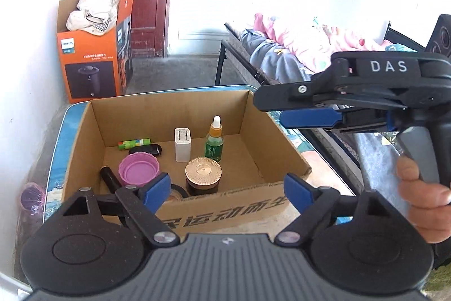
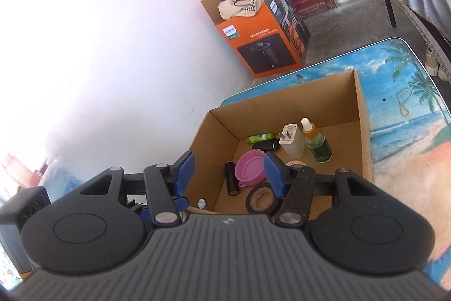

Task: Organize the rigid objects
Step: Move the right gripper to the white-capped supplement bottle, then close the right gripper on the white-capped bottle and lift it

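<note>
Dropper bottle (image 1: 213,143) right of charger (image 1: 182,144), inside box (image 1: 225,209)

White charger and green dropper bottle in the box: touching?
Apart. The left wrist view shows bare cardboard floor between the white charger and the green dropper bottle.

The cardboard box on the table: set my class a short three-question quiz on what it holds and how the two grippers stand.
1. True or false: the dropper bottle stands upright inside the cardboard box.
2. Which lies nearest the pink lid? A) black cylinder B) green tube C) white charger
3. Fill in: neither the left gripper nor the right gripper holds ____.

Key
1. True; it stands beside the white charger.
2. A; the cylinder lies right beside the lid.
3. Anything; both sets of jaws are apart with nothing between the pads.
</note>
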